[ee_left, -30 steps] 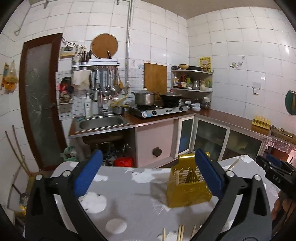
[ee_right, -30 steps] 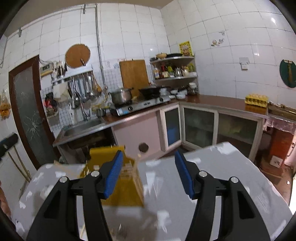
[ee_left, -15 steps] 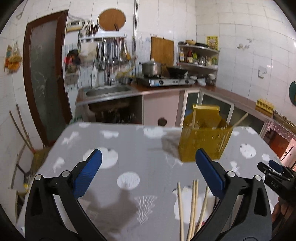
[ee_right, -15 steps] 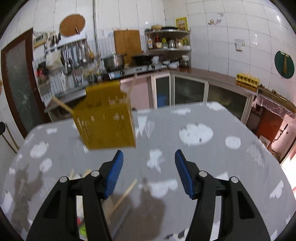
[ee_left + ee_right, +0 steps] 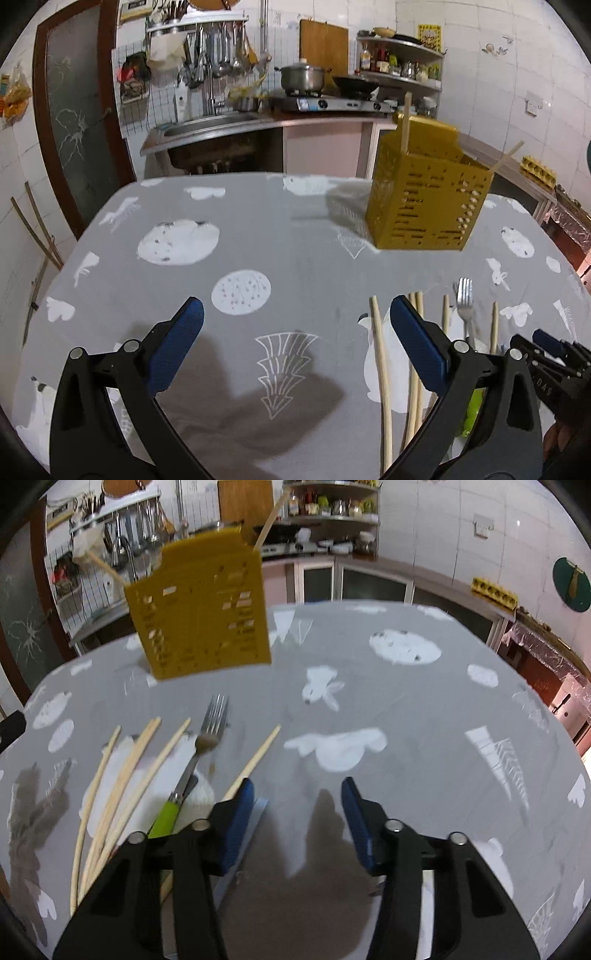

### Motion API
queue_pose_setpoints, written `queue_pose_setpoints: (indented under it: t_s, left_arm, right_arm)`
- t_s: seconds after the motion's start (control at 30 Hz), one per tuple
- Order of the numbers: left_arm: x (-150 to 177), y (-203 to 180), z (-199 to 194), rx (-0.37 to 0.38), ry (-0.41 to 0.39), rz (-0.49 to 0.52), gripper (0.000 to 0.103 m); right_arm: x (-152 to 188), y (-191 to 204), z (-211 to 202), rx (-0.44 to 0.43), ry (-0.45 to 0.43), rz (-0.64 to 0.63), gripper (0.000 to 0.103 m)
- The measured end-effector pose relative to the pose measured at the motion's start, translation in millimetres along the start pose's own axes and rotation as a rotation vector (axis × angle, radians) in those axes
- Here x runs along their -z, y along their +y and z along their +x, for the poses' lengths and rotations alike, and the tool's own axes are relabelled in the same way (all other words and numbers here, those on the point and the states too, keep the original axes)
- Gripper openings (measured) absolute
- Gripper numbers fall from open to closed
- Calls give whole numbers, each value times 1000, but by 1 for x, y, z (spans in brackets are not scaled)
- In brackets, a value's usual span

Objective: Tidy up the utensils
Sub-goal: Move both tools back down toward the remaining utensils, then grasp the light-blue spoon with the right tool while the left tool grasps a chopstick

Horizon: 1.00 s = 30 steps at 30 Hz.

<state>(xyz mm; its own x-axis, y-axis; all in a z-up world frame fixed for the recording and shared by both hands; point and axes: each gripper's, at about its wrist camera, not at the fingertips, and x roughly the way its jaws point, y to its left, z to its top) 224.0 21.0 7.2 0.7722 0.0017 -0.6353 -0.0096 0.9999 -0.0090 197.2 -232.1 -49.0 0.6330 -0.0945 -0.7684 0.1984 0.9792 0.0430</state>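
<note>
A yellow perforated utensil holder (image 5: 424, 199) (image 5: 201, 616) stands on the grey tablecloth with two chopsticks sticking out of it. Several loose wooden chopsticks (image 5: 380, 369) (image 5: 122, 775) and a fork (image 5: 464, 299) (image 5: 212, 723) with a green handle (image 5: 164, 818) lie nearer to me. My left gripper (image 5: 295, 332) is open over bare cloth, left of the chopsticks. My right gripper (image 5: 295, 801) hangs over the cloth right of the pile; its jaws are closing with nothing between them. A single chopstick (image 5: 255, 760) runs to its left finger. The right gripper (image 5: 550, 354) also shows in the left wrist view.
The table (image 5: 424, 709) has a grey cloth with white prints. Behind it stand a counter with a sink (image 5: 207, 125), a stove with pots (image 5: 325, 99), shelves (image 5: 332, 513) and a door (image 5: 77, 110). A flat metal blade (image 5: 240, 849) lies under the right gripper's left finger.
Both grippers have dropped toward the table and tilted downward. The chopsticks and fork have come into view, and the holder looks nearer. The right jaws have narrowed.
</note>
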Motion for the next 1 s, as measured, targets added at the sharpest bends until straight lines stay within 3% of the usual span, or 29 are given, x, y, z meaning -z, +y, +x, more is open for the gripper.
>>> queue_pose_setpoints:
  t_s: [0.3,0.67,1.0]
  left_arm:
    - [3,-7,23,6,43,-4,97]
    - [1,-17,43,37,84,-15,98]
    - [6,-48,66,22,141,57,95]
  right_arm:
    - [-1,19,14,-18,79,6,13]
    - [-19,-3,21,-45,66,-18,9]
    - [-28,-19,32,-42,59,-35,9]
